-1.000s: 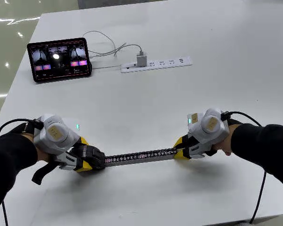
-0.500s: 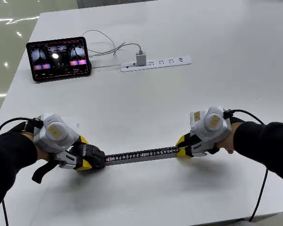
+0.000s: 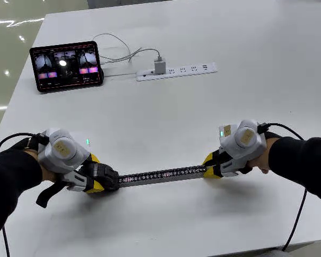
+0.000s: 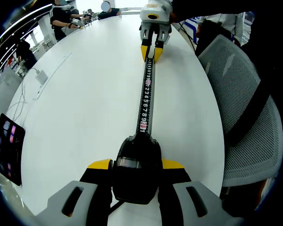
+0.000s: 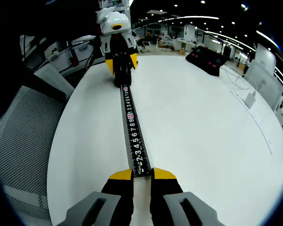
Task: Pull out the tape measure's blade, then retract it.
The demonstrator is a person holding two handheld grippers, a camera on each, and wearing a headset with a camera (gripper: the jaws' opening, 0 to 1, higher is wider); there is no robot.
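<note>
open white tabletop (image 3: 203, 101) ahead, near edge close. left gripper (image 3: 96, 174) clamps black tape-measure case (image 4: 136, 172); right gripper (image 3: 208, 166) pinches the end of the numbered blade (image 3: 160, 175).

Left gripper (image 3: 99, 174) and right gripper (image 3: 208, 166) low, well apart, facing each other, fingers (image 4: 100, 165) clamped.

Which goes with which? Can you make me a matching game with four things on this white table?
Things:
1. tablet
2. power strip
3. tape measure case
4. blade

Clues:
a. pulled out, its tip pinched by the right gripper
b. black, clamped in the left gripper
c. screen lit up
d. white, with a charger plugged in

Pairs: 1-c, 2-d, 3-b, 4-a
</note>
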